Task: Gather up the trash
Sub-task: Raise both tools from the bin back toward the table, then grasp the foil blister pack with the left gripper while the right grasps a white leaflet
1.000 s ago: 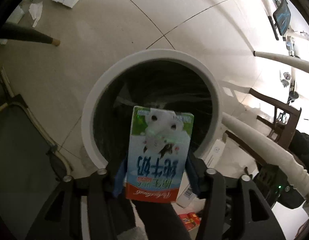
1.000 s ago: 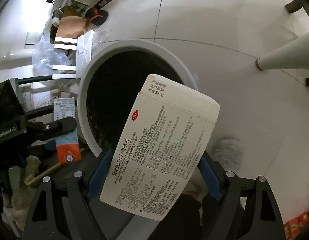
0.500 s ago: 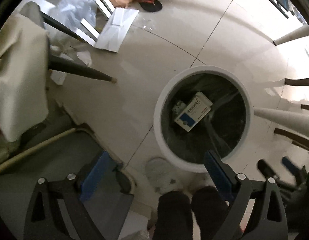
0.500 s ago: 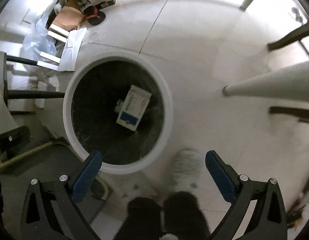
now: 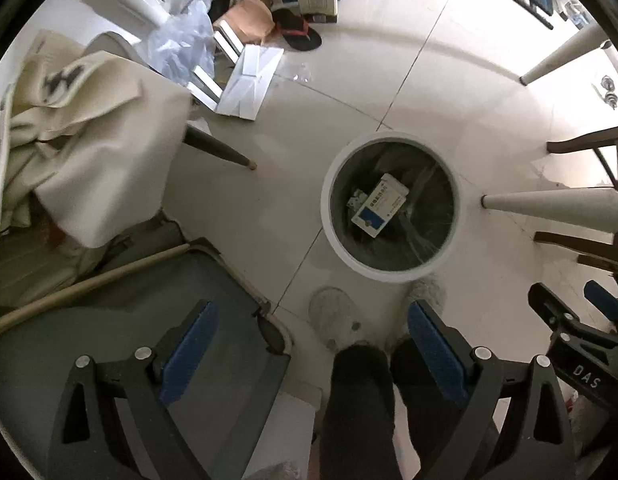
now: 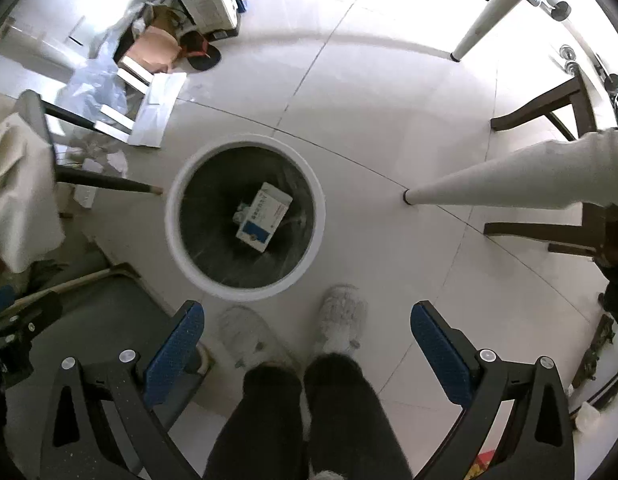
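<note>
A round white-rimmed trash bin [image 5: 329, 216] with a dark liner stands on the tiled floor; it also shows in the right wrist view [image 6: 173, 220]. Inside lies a white and blue medicine box [image 5: 379, 205], seen too in the right wrist view [image 6: 264, 216], with a small milk carton [image 5: 356, 200] partly under it. My left gripper [image 5: 309, 344] is open and empty, high above the floor, nearer than the bin. My right gripper [image 6: 307, 344] is open and empty, also high above and nearer than the bin.
The person's slippered feet [image 6: 341, 316] stand just before the bin. A grey chair seat [image 5: 109, 340] is at the left, with cloth [image 5: 89, 152] draped nearby. White table legs [image 6: 489, 184], dark wooden chair legs [image 6: 549, 104] and floor clutter [image 6: 157, 100] surround the bin.
One second ago my left gripper held the milk carton and my right held the medicine box over the bin. Both have opened, the items lie in the bin, and both grippers have risen.
</note>
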Demonstrator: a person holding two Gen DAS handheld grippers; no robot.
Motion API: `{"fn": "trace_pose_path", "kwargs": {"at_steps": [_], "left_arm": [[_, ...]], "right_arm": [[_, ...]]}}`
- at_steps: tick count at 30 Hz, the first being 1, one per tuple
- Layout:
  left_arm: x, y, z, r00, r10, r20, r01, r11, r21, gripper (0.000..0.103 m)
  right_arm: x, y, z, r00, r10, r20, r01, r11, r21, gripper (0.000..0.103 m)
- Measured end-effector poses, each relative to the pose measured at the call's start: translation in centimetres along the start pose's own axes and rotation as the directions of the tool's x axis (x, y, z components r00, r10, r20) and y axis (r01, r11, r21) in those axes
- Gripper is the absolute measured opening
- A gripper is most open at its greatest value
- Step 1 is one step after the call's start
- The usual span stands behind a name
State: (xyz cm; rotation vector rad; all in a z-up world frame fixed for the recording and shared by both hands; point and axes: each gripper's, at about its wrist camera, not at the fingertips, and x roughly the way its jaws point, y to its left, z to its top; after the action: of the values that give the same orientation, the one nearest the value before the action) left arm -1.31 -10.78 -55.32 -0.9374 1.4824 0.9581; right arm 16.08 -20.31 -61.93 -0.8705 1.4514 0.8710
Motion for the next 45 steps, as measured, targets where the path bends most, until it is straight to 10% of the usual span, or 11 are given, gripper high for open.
{"fn": "trace_pose_path", "kwargs": {"at_steps": [18,29,35,40,45], "left_arm": [[-27.2,2.4,-2.2,0.963,0.007,0.268,0.000,1.000,-0.024,0.097],[-32.7,-6.2,11.3,0.938,-0.015,0.347,0.026,0.999,-0.028,0.103],[-31.3,-12.1,21.0,0.946,0.079,0.313,-0.054,0.995,-0.087,0.103],[-28.2,-16.1,26.1,0.961,0.116,0.252,-0.086,0.988,-0.126,0.103],[-26.2,-16.1,27.9,0.976,0.107,0.187,-0.072,0.980,-0.187,0.103]], "right_arm": [[-28.9,0.0,-1.0,0.969,0.198,0.149,-0.212,0.974,0.086,0.103],[-36.9,-13.3,14.8,0.948,0.178,0.264,-0.250,0.930,0.270,0.103],[-34.0,-14.1,28.8,0.990,-0.019,0.142,0.036,0.993,-0.115,0.103],[-29.8,-10.7,35.5,0.955,-0.274,0.115,0.292,0.788,-0.541,0.103],[-27.1,-8.4,38.7,0.934,-0.346,0.089,0.293,0.596,-0.748,0.103]]}}
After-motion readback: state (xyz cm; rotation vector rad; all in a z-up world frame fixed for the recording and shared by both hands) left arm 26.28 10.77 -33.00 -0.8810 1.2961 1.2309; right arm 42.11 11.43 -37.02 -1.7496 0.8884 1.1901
